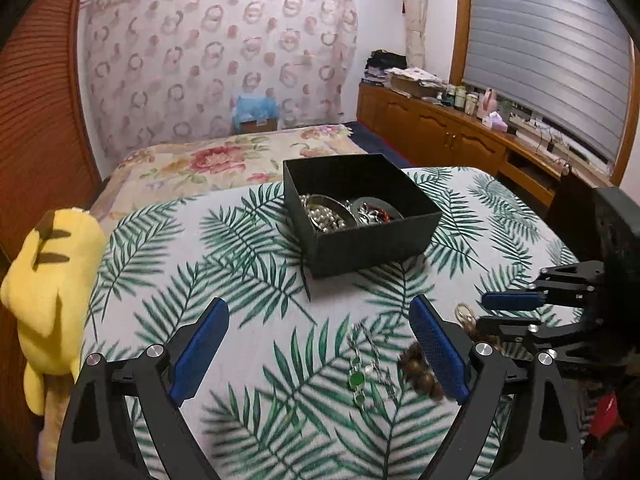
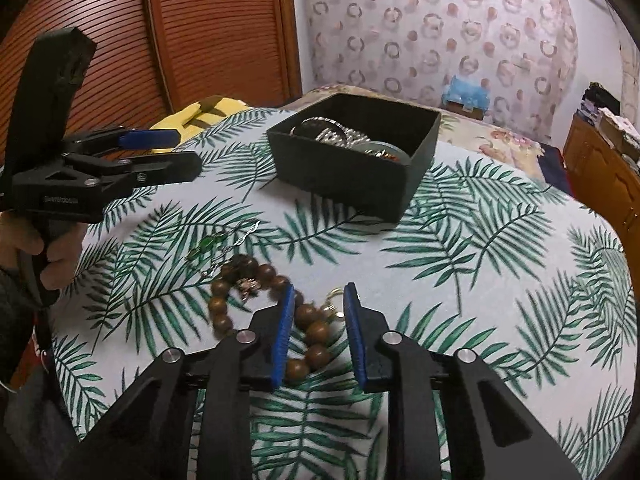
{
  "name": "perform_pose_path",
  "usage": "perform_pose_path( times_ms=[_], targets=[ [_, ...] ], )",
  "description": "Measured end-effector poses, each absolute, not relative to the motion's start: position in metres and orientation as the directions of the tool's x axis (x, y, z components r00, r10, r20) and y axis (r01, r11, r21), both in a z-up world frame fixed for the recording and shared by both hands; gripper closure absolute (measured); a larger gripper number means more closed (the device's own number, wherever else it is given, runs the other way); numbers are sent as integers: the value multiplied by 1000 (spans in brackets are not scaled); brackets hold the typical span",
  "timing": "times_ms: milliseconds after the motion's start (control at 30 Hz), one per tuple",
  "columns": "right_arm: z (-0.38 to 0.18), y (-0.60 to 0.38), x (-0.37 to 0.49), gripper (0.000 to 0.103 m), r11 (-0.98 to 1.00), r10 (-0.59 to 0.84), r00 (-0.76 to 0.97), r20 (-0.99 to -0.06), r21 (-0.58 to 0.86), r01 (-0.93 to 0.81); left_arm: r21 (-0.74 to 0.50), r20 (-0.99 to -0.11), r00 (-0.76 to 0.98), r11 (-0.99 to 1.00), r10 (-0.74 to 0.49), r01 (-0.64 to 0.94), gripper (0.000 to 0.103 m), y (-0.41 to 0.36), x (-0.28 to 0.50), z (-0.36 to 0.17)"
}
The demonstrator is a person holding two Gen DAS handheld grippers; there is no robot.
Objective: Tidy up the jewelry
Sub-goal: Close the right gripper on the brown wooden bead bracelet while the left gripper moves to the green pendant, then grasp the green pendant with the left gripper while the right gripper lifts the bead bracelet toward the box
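A black open box (image 1: 362, 216) (image 2: 352, 152) stands on the leaf-print cloth (image 1: 256, 264) and holds pearl beads (image 1: 322, 214) and other jewelry on small dishes. A green-stone chain (image 1: 360, 372) (image 2: 212, 246) lies on the cloth between my left gripper's (image 1: 320, 312) wide-open fingers. A brown wooden bead bracelet (image 1: 420, 372) (image 2: 264, 304) lies beside it. My right gripper (image 2: 318, 292) is open, its fingers on either side of some of the bracelet's beads, with a gold ring piece (image 2: 336, 304) (image 1: 464, 314) at its tips.
A yellow plush toy (image 1: 52, 292) sits at the cloth's left edge. A floral bed (image 1: 224, 160) lies beyond the box. Wooden cabinets (image 1: 440, 128) with clutter line the right wall. A slatted wooden door (image 2: 140, 40) stands to the left.
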State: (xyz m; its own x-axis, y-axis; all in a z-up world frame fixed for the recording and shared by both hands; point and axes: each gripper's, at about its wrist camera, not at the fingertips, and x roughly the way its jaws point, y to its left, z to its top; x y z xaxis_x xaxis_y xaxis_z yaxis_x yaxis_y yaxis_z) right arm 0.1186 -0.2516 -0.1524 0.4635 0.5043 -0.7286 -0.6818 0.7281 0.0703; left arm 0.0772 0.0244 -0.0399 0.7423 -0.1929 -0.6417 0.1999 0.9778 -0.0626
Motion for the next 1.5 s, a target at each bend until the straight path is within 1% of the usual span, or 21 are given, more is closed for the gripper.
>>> perform_pose_path(
  times_ms=[167,367,433,467,500,600,667,733,800,933,1133,1167,1200,1267,1433,1500],
  targets=[
    [-157,-242,114,84,715,499,449,-742,59,-697,-80,-643,742,980,-189,180,15,32,60,-44],
    [-159,-233,120,84,714,470,460,-753,18,-700,-86,-670,720,983,-180,165,15,40,51,-55],
    [-160,-231,122,84,711,462,460,-758,7,-703,-94,-680,708,980,-192,175,26,40,50,-60],
    [-160,-231,123,84,710,462,456,-760,9,-704,-100,-692,693,978,-200,182,35,39,52,-64],
    [-160,-231,124,83,709,462,454,-762,10,-705,-103,-700,684,977,-204,185,40,38,53,-67],
    [-164,-230,125,81,704,456,441,-773,11,-710,-111,-713,666,973,-219,202,48,33,56,-73],
    [-166,-232,125,81,703,457,441,-773,10,-711,-111,-719,656,969,-230,219,52,27,57,-75],
    [-167,-233,124,81,701,463,444,-767,11,-713,-107,-728,644,966,-236,234,58,22,60,-78],
    [-167,-234,125,81,701,470,447,-761,15,-713,-101,-743,626,965,-236,244,71,16,64,-80],
    [-168,-237,125,81,701,480,440,-759,29,-713,-89,-758,611,964,-229,251,74,8,70,-85],
    [-167,-237,126,81,701,481,439,-759,33,-713,-37,-780,599,969,-180,244,75,0,78,-90],
    [-167,-237,126,81,701,483,437,-759,35,-713,-20,-780,602,969,-170,247,78,-2,79,-91],
    [-166,-238,126,81,700,484,436,-759,37,-713,-1,-779,607,968,-157,249,93,-4,78,-91],
    [-166,-238,126,81,700,485,436,-759,38,-713,31,-773,620,968,-135,250,93,-6,78,-91],
    [-166,-235,124,88,697,455,460,-763,-16,-717,10,-761,633,972,-144,233,92,2,80,-88],
    [-164,-236,126,88,693,468,440,-767,10,-721,-5,-750,643,974,-154,227,92,6,79,-84]
  ],
)
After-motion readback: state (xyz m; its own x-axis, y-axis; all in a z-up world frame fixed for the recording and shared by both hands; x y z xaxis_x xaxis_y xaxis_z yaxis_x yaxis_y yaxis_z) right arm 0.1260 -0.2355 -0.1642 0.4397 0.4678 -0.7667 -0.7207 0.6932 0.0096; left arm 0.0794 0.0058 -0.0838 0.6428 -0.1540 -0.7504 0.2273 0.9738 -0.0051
